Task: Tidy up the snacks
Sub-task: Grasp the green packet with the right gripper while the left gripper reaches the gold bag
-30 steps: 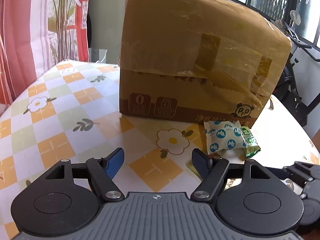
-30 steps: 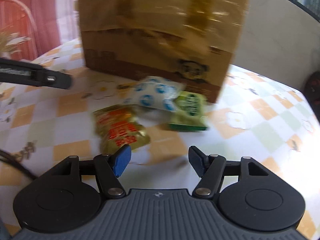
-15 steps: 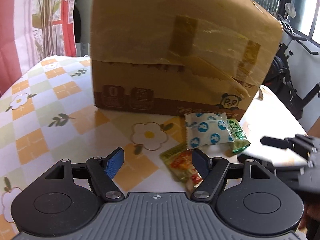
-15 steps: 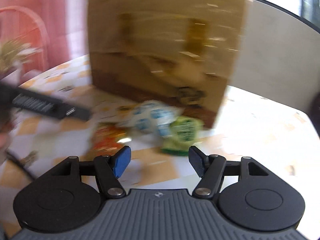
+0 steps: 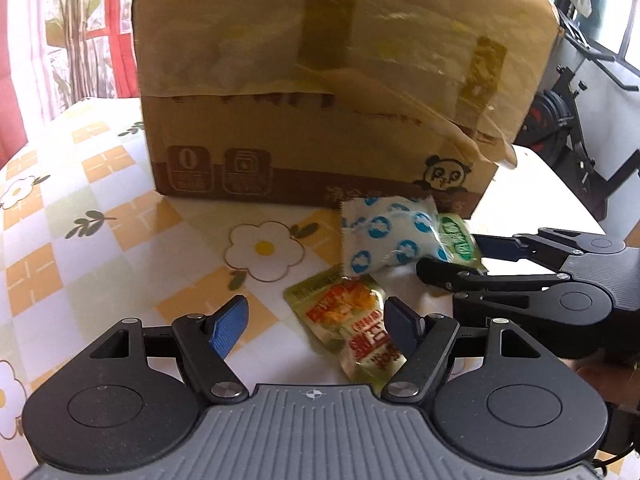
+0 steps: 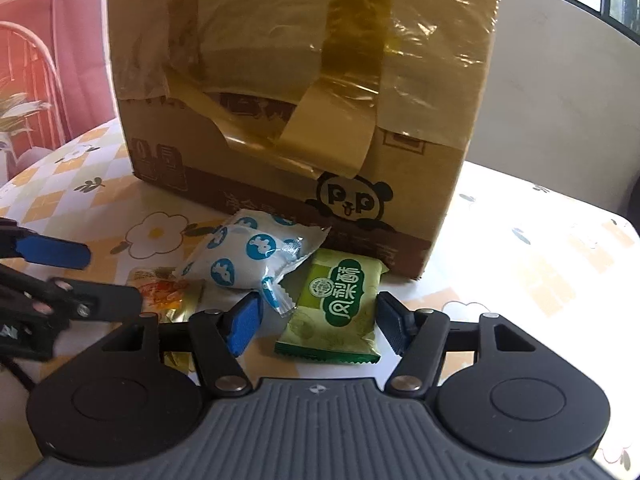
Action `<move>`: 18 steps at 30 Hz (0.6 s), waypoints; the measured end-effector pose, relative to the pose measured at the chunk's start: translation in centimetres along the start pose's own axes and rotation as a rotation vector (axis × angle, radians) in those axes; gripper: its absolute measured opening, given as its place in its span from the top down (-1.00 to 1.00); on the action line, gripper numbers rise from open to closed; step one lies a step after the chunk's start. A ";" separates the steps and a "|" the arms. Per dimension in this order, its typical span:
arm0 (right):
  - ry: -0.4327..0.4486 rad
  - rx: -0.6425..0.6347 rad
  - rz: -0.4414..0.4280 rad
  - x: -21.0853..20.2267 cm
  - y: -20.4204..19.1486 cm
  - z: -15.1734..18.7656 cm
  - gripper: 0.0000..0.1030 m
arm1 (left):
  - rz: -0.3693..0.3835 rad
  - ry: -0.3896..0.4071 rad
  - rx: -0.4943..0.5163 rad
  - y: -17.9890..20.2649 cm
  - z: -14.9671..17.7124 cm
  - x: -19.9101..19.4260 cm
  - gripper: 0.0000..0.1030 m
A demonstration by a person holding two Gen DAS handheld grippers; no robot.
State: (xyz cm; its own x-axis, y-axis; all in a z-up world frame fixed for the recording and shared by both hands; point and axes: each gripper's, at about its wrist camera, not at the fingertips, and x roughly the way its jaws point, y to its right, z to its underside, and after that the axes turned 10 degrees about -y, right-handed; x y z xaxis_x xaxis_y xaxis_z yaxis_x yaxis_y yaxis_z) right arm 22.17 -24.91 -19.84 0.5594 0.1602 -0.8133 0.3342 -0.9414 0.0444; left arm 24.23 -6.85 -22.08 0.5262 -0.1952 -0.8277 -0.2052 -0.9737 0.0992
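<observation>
I see a large taped cardboard box [image 6: 304,92] with a panda print standing on my bench [image 5: 100,240], which has a checked, flowered cover. Three snack packets lie in a small cluster in front of the box. A white packet with blue dots [image 6: 252,256] leans partly over a green packet [image 6: 340,304], and a yellow-red packet [image 5: 352,328] lies nearest me. My left tool [image 5: 316,324] gapes wide and holds nothing, its right finger just over the yellow-red packet. My right tool [image 6: 320,320] is also spread wide and empty, its fingers flanking the near end of the green packet.
</observation>
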 end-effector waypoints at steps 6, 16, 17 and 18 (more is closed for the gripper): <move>-0.001 0.041 -0.014 -2.0 1.0 2.2 0.06 | -0.016 -0.022 0.065 2.0 -0.2 1.3 -0.50; 0.033 0.074 0.030 -3.0 0.2 3.7 0.06 | -0.117 0.025 0.089 2.5 0.1 1.6 -0.19; 0.035 0.075 0.031 -3.1 0.3 3.8 0.06 | -0.117 0.027 0.090 2.2 0.2 1.4 -0.18; 0.036 0.077 0.032 -3.2 0.4 3.9 0.06 | -0.109 0.030 0.087 1.7 0.2 1.2 -0.15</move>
State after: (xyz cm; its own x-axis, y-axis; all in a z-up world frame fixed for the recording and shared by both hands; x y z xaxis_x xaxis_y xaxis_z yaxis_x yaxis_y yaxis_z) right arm 17.57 -26.94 -19.45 0.5962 0.1391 -0.7907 0.2576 -0.9659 0.0243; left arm 24.31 -8.74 -23.05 0.5738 -0.0939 -0.8136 -0.2156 -0.9757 -0.0395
